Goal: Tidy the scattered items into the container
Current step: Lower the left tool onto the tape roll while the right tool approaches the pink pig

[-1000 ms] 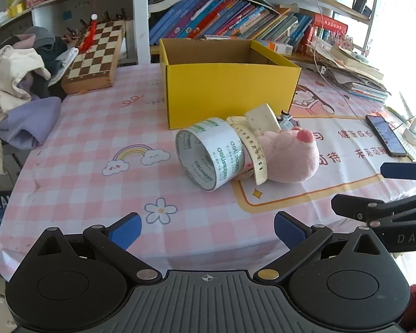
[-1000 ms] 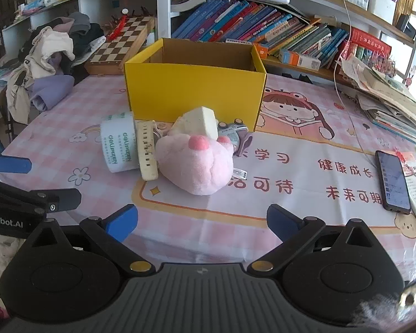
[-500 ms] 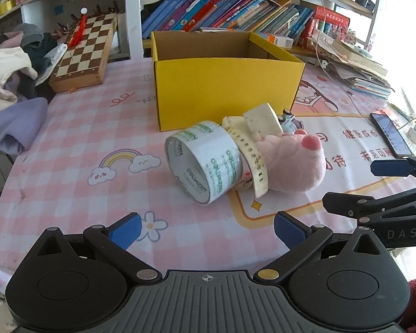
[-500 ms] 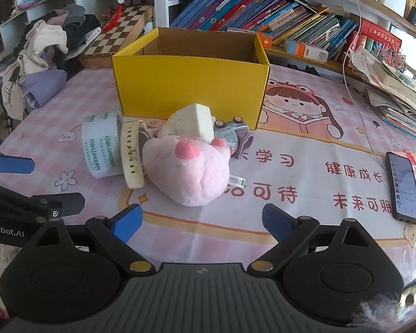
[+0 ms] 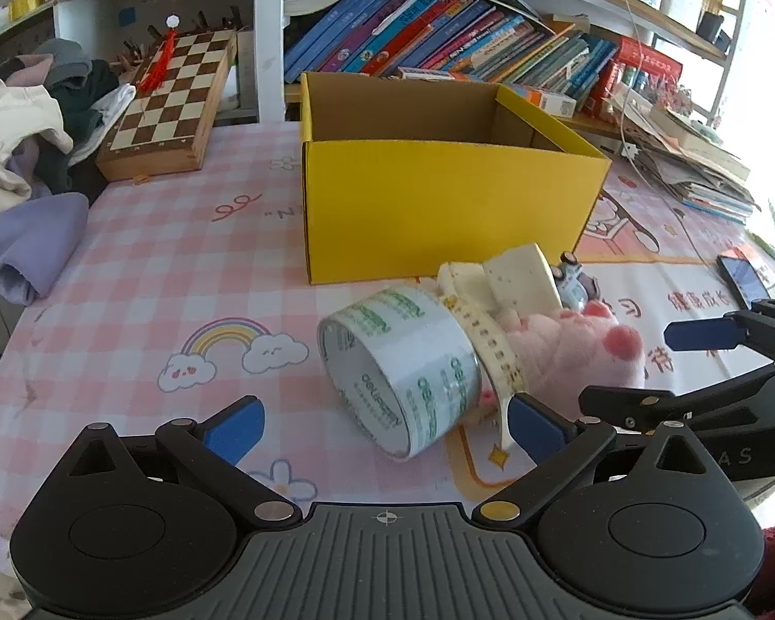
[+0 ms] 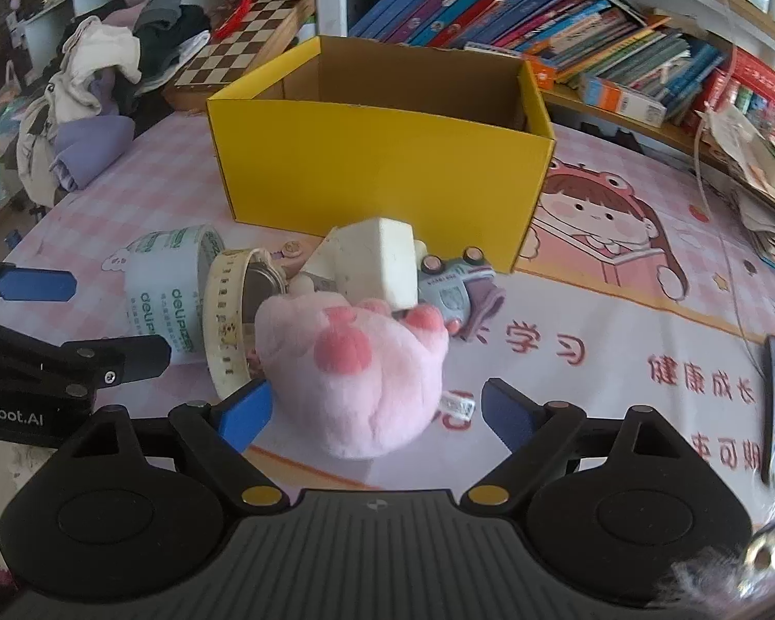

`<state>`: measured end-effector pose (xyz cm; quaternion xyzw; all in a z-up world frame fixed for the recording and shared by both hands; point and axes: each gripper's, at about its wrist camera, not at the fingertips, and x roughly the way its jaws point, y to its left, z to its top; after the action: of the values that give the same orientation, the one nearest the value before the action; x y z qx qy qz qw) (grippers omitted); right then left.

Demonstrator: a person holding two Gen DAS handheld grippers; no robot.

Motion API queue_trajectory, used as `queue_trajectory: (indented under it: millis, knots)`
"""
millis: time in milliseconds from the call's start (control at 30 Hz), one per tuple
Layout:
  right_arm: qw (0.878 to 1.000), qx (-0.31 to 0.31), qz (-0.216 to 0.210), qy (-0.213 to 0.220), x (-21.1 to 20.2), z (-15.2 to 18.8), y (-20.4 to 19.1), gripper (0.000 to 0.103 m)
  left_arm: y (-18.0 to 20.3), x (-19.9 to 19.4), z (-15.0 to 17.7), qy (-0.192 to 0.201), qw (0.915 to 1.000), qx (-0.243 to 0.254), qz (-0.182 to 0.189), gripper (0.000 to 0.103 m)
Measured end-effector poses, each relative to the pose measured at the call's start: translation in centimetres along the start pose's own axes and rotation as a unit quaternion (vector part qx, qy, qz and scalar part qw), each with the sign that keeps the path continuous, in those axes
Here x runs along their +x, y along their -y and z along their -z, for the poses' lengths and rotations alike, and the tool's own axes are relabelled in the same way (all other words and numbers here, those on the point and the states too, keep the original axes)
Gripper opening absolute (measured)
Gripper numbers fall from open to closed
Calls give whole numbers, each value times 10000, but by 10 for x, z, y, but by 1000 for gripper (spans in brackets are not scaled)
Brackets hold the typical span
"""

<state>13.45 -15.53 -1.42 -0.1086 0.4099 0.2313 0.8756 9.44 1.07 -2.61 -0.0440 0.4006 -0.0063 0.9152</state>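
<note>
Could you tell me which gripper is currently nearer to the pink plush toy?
Right. The right gripper is open with the pink plush toy between its fingertips; the left gripper faces the tape roll beside it.

Yellow cardboard box upright, open-topped, far centre of the table. Just in front: a touching cluster. Tape roll on its side, left; cream measuring tape against it; pink plush nearest; cream block and toy car behind.

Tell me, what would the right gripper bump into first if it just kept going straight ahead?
Most likely the pink plush paw: it sits right between the open right gripper fingers, in front of the yellow box.
</note>
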Motion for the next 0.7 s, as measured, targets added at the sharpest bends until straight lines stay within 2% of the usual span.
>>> queue_trajectory:
  millis: [167,333,500,700]
  knots:
    - [9998,-84,-132,-114,13,-9,3,88,-2,6,-11,108,9998,-157,47,93]
    - [9993,-166,-223,-269,24,-14,5,88,0,16,-17,44,9997,-180,154,83]
    - [9989,-174,-291,-314,28,-15,8,88,1,22,-20,6,9994,-231,269,77]
    - [9985,-157,-393,-359,30,-15,10,85,-2,21,-20,48,9982,-362,472,55]
